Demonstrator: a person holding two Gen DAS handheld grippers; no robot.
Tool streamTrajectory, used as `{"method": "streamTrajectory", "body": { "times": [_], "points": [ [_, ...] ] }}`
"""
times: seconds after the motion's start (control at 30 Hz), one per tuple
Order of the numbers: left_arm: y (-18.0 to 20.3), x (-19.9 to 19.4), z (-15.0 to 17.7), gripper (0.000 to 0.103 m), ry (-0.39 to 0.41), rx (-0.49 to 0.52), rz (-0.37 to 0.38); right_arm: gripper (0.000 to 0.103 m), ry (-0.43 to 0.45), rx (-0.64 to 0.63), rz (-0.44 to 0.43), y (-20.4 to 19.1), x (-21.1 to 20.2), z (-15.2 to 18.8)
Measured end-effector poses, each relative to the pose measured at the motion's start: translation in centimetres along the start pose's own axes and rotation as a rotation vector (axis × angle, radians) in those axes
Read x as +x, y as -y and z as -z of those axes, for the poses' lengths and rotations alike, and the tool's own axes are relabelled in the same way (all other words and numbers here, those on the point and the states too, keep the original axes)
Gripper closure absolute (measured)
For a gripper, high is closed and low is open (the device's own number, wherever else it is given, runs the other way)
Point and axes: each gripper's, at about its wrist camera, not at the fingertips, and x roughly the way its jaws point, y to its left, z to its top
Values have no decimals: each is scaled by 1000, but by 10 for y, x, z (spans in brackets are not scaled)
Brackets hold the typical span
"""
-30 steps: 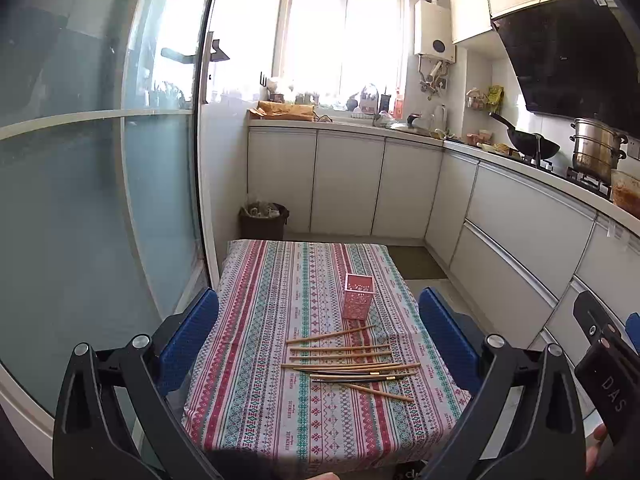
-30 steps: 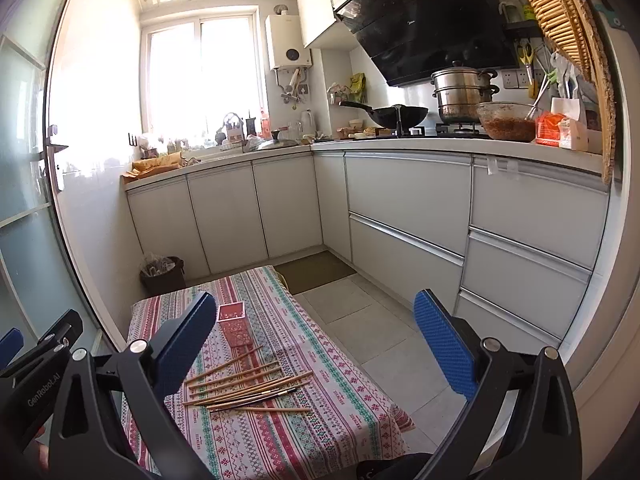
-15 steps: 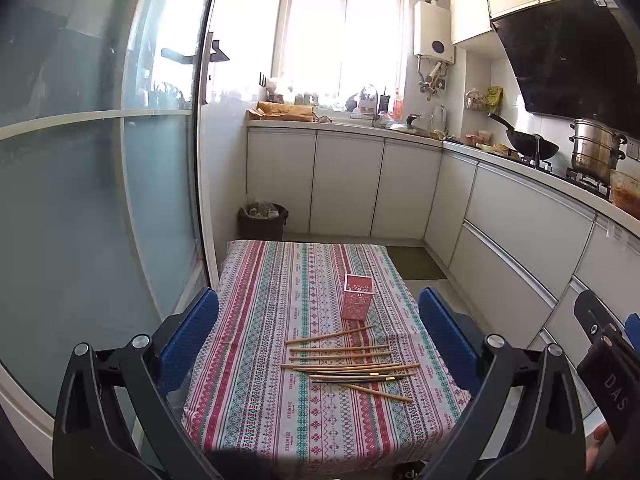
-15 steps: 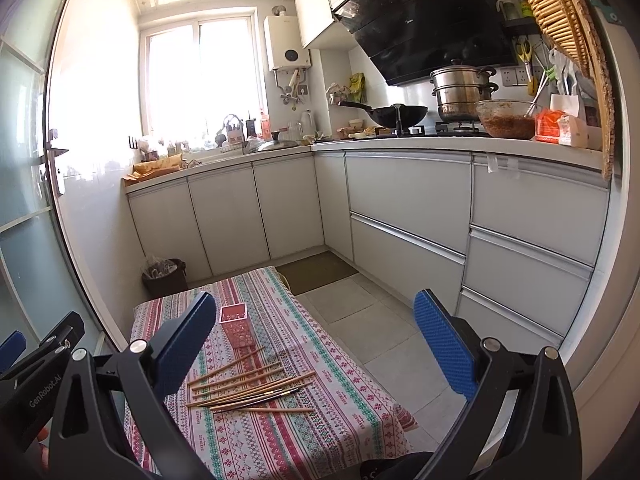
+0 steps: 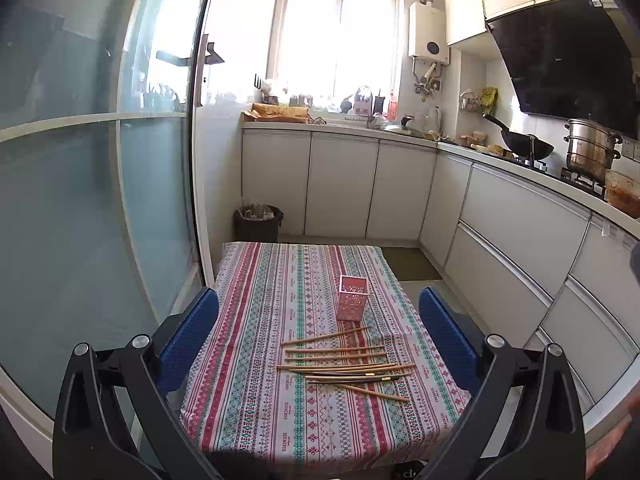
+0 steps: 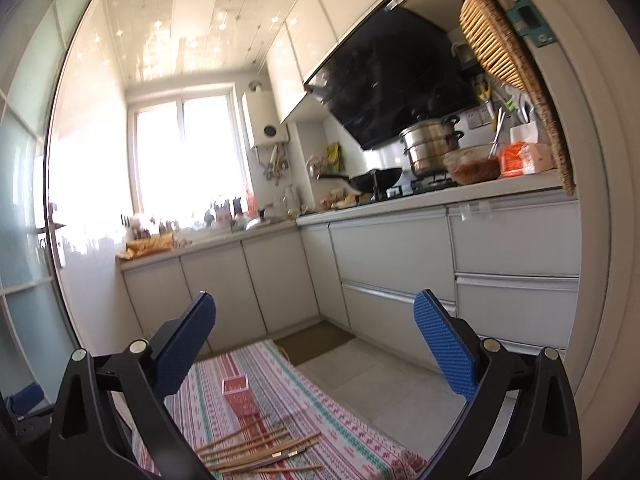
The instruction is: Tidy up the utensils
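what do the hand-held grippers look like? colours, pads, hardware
Both alike: the left hand-held gripper and right hand-held gripper have matte black angular plastic frames, silver round bolt heads at the joints, and two flat fingers faced with blue textured pads. No cables or markings are visible.

I see a table under a striped patterned tablecloth (image 5: pixel 256 320), standing beside a frosted glass sliding door (image 5: pixel 80 200). Behind it, a dark waste bin (image 5: pixel 257 224) sits on the floor against white base cabinets (image 5: pixel 340 188). A bright window (image 5: pixel 338 44) lies above the cluttered far counter, with a white water heater (image 5: pixel 428 36) mounted to its right. Along the right-hand counter I note a black wok (image 5: pixel 524 144), a steel stacked steamer pot (image 5: pixel 592 156) and a glass bowl of reddish food (image 6: pixel 472 166), all beneath a black range hood (image 6: pixel 384 80). A woven basket tray (image 6: pixel 504 36) hangs at upper right in my right-wrist view
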Motion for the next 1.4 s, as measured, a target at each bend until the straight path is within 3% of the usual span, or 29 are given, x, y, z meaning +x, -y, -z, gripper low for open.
{"method": "streamTrajectory", "body": {
  "times": [0.07,0.13,0.4,0.53,0.6,0.7,0.9,1.4],
  "points": [
    [0,0,0,7,1,-1,2,6,40,24,21,4,-3,-4],
    [1,-1,0,7,3,1,2,6,25,34,27,7,0,-7],
    [-1,-1,-2,7,3,1,0,6,-202,-14,29,7,27,1],
    [-1,-1,-4,7,4,2,-3,7,-235,-51,102,5,32,6],
    [-1,0,-3,7,4,2,-2,17,-247,-60,120,4,33,10],
    [-1,0,-4,7,3,3,-2,22,-281,-66,113,4,37,12],
    [0,0,-4,7,6,4,-2,22,-304,-93,82,0,39,16],
    [2,-1,-3,7,3,4,2,6,-345,-107,42,-8,42,21]
  ]
}}
